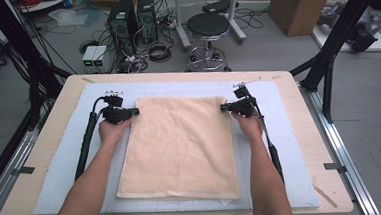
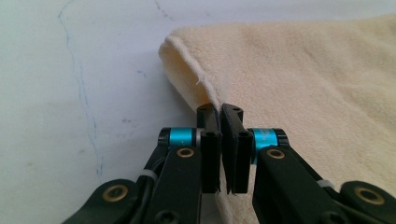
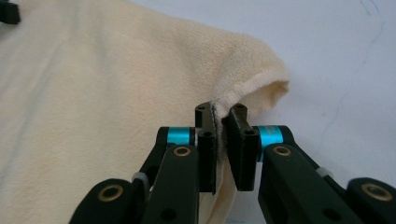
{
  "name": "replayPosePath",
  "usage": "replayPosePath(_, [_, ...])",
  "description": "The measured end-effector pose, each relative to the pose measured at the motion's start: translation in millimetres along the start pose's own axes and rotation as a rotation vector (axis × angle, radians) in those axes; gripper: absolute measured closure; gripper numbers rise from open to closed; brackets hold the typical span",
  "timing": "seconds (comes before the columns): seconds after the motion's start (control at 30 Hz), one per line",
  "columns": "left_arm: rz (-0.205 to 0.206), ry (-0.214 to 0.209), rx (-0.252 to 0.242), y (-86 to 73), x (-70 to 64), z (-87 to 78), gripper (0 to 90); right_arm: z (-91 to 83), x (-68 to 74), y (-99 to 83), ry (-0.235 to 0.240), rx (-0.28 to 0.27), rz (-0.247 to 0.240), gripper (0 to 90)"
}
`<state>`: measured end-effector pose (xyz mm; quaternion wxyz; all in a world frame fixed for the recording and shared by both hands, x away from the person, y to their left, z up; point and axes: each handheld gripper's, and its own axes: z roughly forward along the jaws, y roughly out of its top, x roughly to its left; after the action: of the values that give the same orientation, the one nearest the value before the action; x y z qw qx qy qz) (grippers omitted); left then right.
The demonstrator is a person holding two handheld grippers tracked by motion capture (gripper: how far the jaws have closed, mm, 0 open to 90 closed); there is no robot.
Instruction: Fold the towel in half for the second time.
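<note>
Workshop floor with cables, computer towers and a stool lies beyond the wooden table [image 1: 300, 131], which carries a pale grey mat [image 1: 62, 165].

Item 1, near, lower centre of the high view: towel [image 1: 181, 148], cream terry cloth, lying flat on the mat as a tall rectangle. Its near edge sits at the lower centre of the frame, just short of the mat's near border. It appears already doubled over, though the layers cannot be counted.

Item 2, middle, left of centre: left hand [image 1: 114, 132], carrying the left gripper [image 1: 134, 112]. Jaws nearly closed, pinching the towel's far left corner; the left gripper view shows the hem [image 2: 205, 93] running into the narrow gap.

Item 3, middle, right of centre: right hand [image 1: 248, 125], carrying the right gripper [image 1: 223, 107]. Jaws drawn narrow on the far right corner [image 3: 261, 93], which bulges up slightly above them.

Status, judged: both far corners are secured; cloth barely raised. Remaining, presumably: lifting these corners, carrying them toward the near edge, and laying the fold flat.
</note>
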<state>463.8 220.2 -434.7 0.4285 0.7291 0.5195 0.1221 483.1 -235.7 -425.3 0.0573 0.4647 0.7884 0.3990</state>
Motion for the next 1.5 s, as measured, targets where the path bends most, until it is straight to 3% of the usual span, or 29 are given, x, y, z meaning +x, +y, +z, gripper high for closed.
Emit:
replayPosePath(0.17, [0.006,-0.028,-0.042,-0.3,-0.4,-9.0,86.0,-12.2,4.6,4.7,0.036,-0.036,-0.045,83.2])
replayPosePath(0.3, [0.015,-0.022,-0.045,0.1,-2.0,-9.8,86.1,-16.6,5.4,5.8,0.031,-0.043,-0.049,83.2])
replayPosePath(0.43, [0.021,-0.012,-0.044,-3.1,-2.3,-8.3,86.1,-11.7,4.4,2.5,0.011,-0.014,-0.055,83.2])
replayPosePath(0.93, [0.077,-0.008,-0.075,-1.3,-11.5,-21.1,86.2,-15.8,11.8,-1.5,-0.005,-0.056,-0.111,83.2])
replayPosePath(1.2, [0.108,-0.026,-0.105,2.5,-16.9,-31.7,86.3,-26.0,19.0,0.6,0.007,-0.083,-0.147,83.2])
replayPosePath(1.4, [0.128,-0.009,-0.090,1.1,-18.9,-31.5,86.3,-28.4,22.5,0.0,0.017,-0.094,-0.166,83.2])
replayPosePath(1.5, [0.138,-0.015,-0.109,0.0,-20.9,-34.4,86.3,-32.3,26.1,-0.1,0.029,-0.109,-0.185,83.2])
